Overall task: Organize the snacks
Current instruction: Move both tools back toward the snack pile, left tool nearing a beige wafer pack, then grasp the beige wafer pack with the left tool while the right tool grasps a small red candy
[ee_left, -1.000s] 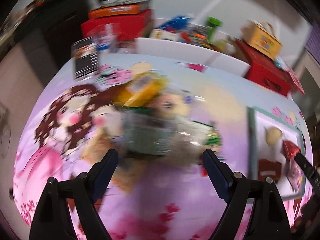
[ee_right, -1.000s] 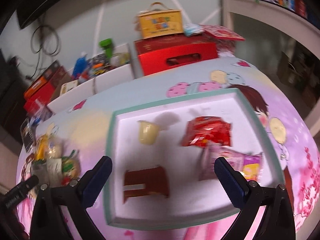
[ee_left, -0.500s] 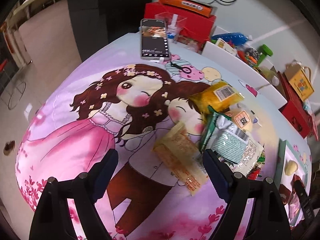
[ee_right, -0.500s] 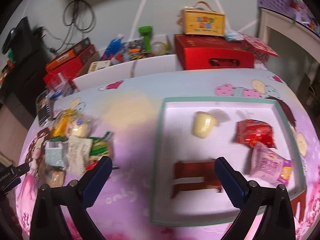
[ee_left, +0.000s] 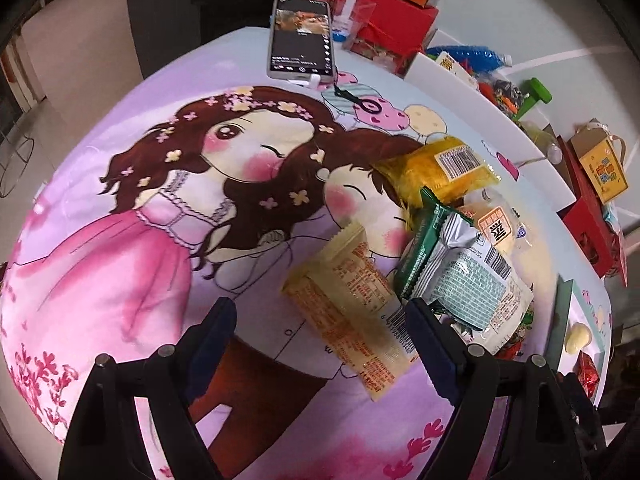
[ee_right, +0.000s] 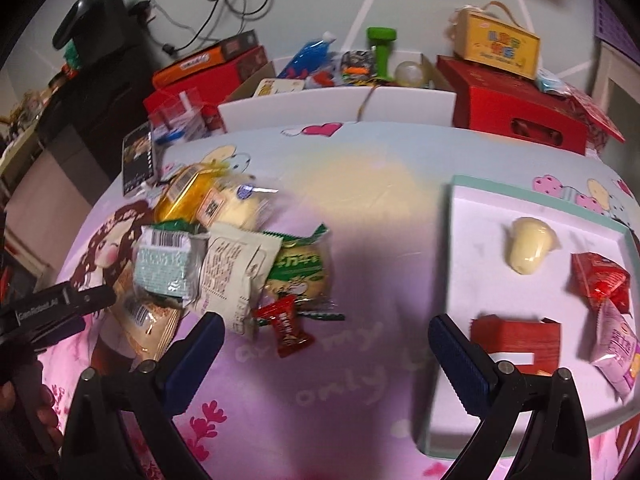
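Observation:
A heap of snack packets lies on the cartoon-print tablecloth. In the left wrist view my left gripper (ee_left: 320, 332) stands open just above a long tan biscuit packet (ee_left: 352, 308); its right finger covers that packet's near corner. Beside it lie a silver-green packet (ee_left: 464, 284) and a yellow bag (ee_left: 436, 168). In the right wrist view my right gripper (ee_right: 324, 344) hangs open over bare cloth, between the heap and a green-rimmed white tray (ee_right: 460, 248). A small red candy (ee_right: 286, 326) lies just ahead of its left finger. The tray holds a cream jelly cup (ee_right: 528, 250), a red packet (ee_right: 600, 280), a pink packet (ee_right: 616, 348) and a dark red box (ee_right: 516, 338).
A phone (ee_left: 301, 38) leans at the table's far left edge. Behind the table stand red boxes (ee_right: 520, 112), a white bin of oddments (ee_right: 340, 108) and a yellow carton (ee_right: 498, 44). The left gripper's finger (ee_right: 60, 304) pokes in at the left of the right wrist view.
The left gripper has swung left and sunk toward the tan packet at the heap's near edge. The right gripper has slid left off the tray to the cloth beside the heap.

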Available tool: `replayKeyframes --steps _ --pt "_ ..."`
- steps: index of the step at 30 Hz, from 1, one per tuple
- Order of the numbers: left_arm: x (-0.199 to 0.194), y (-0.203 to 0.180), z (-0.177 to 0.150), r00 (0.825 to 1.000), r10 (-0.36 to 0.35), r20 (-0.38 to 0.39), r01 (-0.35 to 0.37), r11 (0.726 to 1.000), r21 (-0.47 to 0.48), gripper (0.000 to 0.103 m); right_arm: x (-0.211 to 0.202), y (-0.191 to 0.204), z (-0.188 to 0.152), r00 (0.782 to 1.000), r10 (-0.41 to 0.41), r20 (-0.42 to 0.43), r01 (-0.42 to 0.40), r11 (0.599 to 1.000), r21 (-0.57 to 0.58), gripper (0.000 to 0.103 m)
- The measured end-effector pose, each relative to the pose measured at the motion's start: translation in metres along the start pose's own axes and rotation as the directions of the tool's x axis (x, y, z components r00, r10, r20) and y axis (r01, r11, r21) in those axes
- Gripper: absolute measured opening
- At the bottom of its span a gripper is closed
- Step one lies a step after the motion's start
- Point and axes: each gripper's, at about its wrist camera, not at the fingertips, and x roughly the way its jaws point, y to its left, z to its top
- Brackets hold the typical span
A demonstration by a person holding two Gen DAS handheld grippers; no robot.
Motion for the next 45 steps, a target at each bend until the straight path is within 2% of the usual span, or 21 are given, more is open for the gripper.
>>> replayKeyframes --steps 12,16,20,22,26,29,33,37,42,45 --pt "0.017 -0.005 0.005 1.000 0.002 -0.029 -0.002 1.000 -0.004 0.087 0.029 0.015 -0.006 0.999 0.011 -0.038 -0.014 0.997 -0.070 0.095" --pt "0.018 -0.005 0.005 0.999 0.004 -0.033 -0.004 1.000 -0.003 0.087 0.035 0.019 -0.007 0.999 0.014 -0.046 -0.018 0.996 -0.088 0.086" --pt "0.025 -0.008 0.007 0.999 0.007 -0.043 -0.007 1.000 -0.002 0.087 0.038 0.020 -0.008 0.999 0.023 -0.049 -0.027 0.996 -0.089 0.084" --pt "0.029 -0.008 0.007 0.999 0.003 -0.052 -0.004 1.000 -0.009 0.087 0.039 0.021 -0.009 0.998 0.025 -0.049 -0.030 0.995 -0.093 0.078" --pt "0.031 -0.008 0.006 0.998 0.007 -0.056 -0.008 1.000 -0.014 0.086 0.042 0.021 -0.010 0.998 0.028 -0.057 -0.033 0.996 -0.088 0.075" --pt "0.034 -0.011 0.004 0.998 0.018 -0.063 -0.018 1.000 0.000 0.086 0.043 0.021 -0.010 0.997 0.040 -0.060 -0.045 0.995 -0.086 0.069" --pt "0.034 -0.013 0.003 0.998 0.009 -0.062 -0.008 1.000 0.003 0.086 0.042 0.022 -0.010 0.996 0.062 -0.060 -0.067 0.994 -0.087 0.053" --pt "0.031 -0.015 0.001 0.998 -0.027 -0.058 0.027 1.000 0.002 0.069 0.042 0.022 -0.010 0.996 0.068 -0.060 -0.073 0.994 -0.084 0.039" --pt "0.031 -0.024 0.000 0.998 -0.035 -0.048 0.036 0.999 0.023 0.054 0.042 0.017 -0.009 0.995 0.075 -0.064 -0.079 0.995 -0.060 0.020" --pt "0.032 -0.029 0.001 0.998 -0.045 -0.044 0.047 0.998 0.033 0.045 0.042 0.015 -0.009 0.995 0.079 -0.066 -0.082 0.996 -0.047 0.019"
